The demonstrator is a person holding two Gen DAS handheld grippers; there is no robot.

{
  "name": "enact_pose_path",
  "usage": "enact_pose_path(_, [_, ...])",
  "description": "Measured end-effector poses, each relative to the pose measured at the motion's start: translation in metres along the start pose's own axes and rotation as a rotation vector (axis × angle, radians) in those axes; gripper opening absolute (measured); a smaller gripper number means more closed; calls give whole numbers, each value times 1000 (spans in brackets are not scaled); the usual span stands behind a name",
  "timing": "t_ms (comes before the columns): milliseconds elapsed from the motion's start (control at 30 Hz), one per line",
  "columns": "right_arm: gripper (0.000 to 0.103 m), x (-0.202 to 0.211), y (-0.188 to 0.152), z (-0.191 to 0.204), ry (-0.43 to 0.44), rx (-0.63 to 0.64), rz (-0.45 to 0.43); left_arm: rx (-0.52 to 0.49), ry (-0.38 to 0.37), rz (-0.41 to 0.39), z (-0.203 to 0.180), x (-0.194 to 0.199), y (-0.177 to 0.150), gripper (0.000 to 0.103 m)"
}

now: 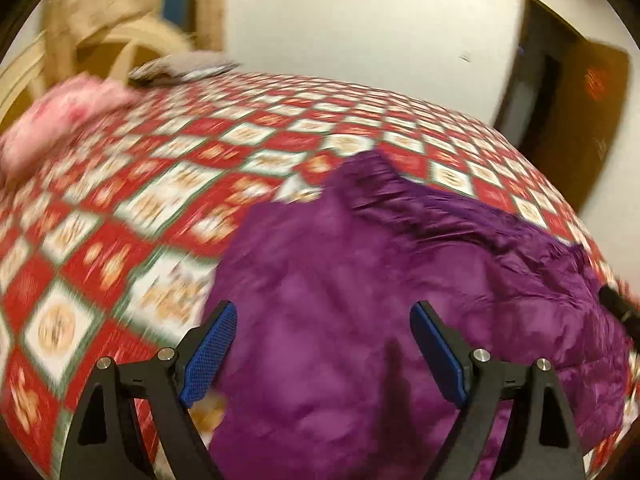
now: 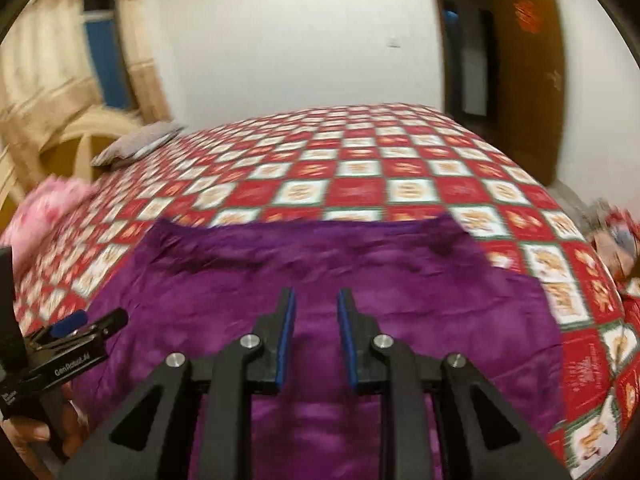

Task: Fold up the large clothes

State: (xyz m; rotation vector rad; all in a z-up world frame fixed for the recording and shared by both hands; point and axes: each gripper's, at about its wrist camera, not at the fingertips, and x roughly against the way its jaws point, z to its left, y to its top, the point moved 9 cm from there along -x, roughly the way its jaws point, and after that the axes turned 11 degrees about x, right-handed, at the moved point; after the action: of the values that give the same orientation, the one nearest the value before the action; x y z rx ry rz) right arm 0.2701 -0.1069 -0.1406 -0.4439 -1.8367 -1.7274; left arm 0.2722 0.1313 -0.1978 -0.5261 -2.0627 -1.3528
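Cloth (image 1: 360,280), purple, lies below both tools: left tool (image 1: 324,316) wide, right tool (image 2: 316,304) narrow, both empty.

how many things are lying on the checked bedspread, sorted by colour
purple: 1, the garment
pink: 1, a fluffy bundle at the left edge
grey: 1, a pillow at the far corner
total: 3

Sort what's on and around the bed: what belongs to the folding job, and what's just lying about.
For the job:
purple garment, spread on the bed
left gripper, fingers wide apart, empty
right gripper, narrow gap, nothing between its fingers

Lying about:
checked bedspread
pink bundle
grey pillow
brown door
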Motion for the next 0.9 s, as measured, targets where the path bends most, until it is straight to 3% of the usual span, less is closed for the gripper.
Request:
enact_pose_path(100, [24, -21, -12, 31, 11, 44, 29, 89, -2, -18, 23, 1, -3, 89])
enact_pose_path(267, [25, -56, -44, 33, -25, 36, 108, 100, -6, 25, 20, -19, -13, 89])
enact_pose_path(333, [25, -59, -50, 32, -27, 45, 88, 120, -23, 48, 20, -27, -20, 89])
enact_pose_path(600, [25, -58, -52, 33, -26, 45, 78, 208, -102, 13, 25, -12, -27, 89])
enact_pose_path(700, [25, -59, -54, 33, -24, 40, 71, 287, -148, -3, 29, -10, -29, 89])
enact_pose_path(900, [25, -58, -54, 32, -12, 34, 70, 274, -165, -7, 22, -15, -26, 90])
